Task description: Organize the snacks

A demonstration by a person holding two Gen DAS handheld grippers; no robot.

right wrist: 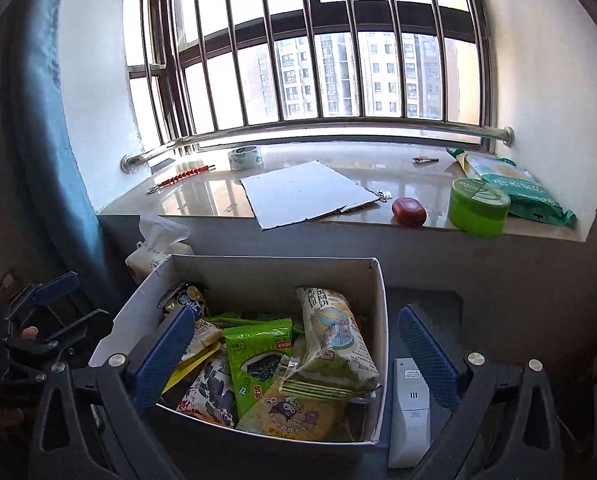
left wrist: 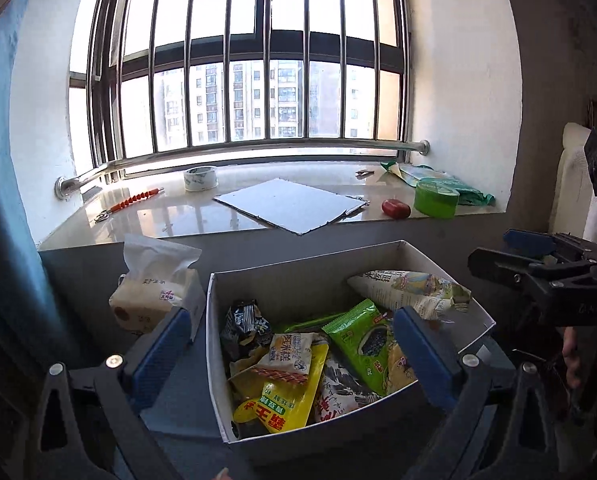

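Snacks (right wrist: pixel 282 364) fill the white box (right wrist: pixel 258 272); left fingers (left wrist: pixel 160 346) and right fingers (right wrist: pixel 428 354) spread wide, holding nothing

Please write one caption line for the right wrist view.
Open right claw above white cardboard box filled with snack packets, under a barred window.

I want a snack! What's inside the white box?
The white box holds snack packets: a green seaweed pack, a tall white bag, a yellow packet, a small black one. More packets lie underneath, mostly covered, so I can't tell what they are.
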